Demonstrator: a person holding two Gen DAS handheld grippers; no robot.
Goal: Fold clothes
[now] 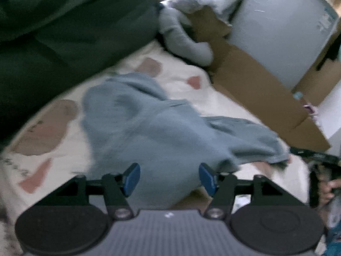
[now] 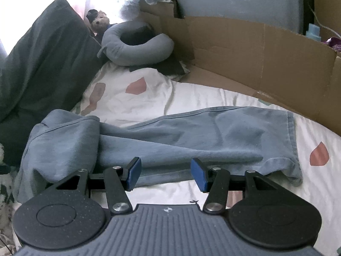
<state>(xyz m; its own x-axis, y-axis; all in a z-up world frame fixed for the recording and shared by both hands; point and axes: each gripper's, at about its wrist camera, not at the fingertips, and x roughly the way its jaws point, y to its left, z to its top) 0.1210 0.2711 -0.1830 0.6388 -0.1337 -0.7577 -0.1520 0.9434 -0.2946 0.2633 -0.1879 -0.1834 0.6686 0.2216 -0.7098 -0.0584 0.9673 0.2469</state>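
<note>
A light blue garment lies crumpled on a white bedsheet with pink patches. In the right wrist view the same blue garment stretches long across the sheet, its hem at the right and a bunched fold at the left. My left gripper is open just above the garment's near edge, blue pads apart. My right gripper is also open, poised over the near edge of the cloth, nothing between its pads. The left wrist view is blurred.
A dark green pillow lies at the left. A grey neck pillow and a small plush toy sit at the bed's far end. A brown cardboard sheet borders the right side. A hand shows at the right edge.
</note>
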